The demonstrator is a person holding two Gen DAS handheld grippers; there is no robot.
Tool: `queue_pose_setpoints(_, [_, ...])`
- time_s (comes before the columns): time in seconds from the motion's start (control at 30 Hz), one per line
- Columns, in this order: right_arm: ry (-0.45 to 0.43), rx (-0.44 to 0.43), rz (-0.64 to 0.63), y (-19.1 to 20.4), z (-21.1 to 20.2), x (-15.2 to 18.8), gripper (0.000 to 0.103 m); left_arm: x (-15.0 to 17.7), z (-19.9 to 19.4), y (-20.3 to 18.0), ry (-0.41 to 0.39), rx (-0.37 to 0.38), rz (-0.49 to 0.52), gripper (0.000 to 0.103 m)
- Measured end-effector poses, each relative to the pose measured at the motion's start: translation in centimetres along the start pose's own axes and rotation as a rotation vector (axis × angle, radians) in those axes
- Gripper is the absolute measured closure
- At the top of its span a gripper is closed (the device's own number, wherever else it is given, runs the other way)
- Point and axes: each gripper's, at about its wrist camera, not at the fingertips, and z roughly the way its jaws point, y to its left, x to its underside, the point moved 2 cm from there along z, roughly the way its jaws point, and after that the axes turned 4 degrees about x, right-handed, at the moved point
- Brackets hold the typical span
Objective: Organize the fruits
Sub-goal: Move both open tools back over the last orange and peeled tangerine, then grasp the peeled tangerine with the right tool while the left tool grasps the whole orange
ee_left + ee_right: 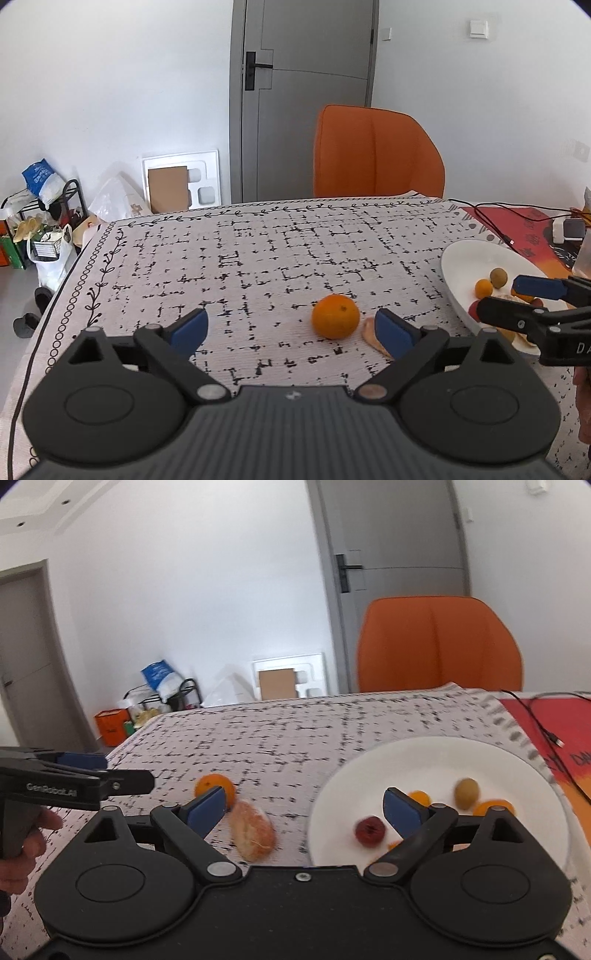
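An orange (335,316) sits on the patterned tablecloth (258,251), beside a peeled piece (252,830), left of the white plate (436,753). Both the left gripper (291,328) and the right gripper (303,810) are spread wide, gripping nothing.

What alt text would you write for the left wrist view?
The open left gripper hovers before a round orange fruit on a black-patterned tablecloth, nothing between its fingers. A white plate of small fruits sits right.

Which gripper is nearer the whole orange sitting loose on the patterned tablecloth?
Left. The left gripper is open right in front of the whole orange. The right gripper, also open, straddles the white plate's rim; the orange lies off to its left.
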Motion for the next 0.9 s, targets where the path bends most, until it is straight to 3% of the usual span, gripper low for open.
queue_pose_setpoints(0.17, [0.034,-0.090,-0.038,1.1,1.1,-0.1,0.031,0.1,0.4,0.6,0.005,-0.001,-0.011,0.007])
queue_pose_setpoints(0.4, [0.085,-0.139,-0.079,2.5,2.8,0.2,0.051,0.6,0.5,1.4,0.000,0.025,-0.045,0.007])
queue_pose_setpoints(0.73, [0.139,-0.134,-0.131,3.7,5.1,0.8,0.054,1.8,1.1,3.1,0.020,0.022,-0.086,0.007])
queue_pose_setpoints(0.9, [0.168,-0.126,-0.159,3.9,6.0,1.0,0.062,1.9,1.2,3.4,0.012,0.029,-0.099,0.007])
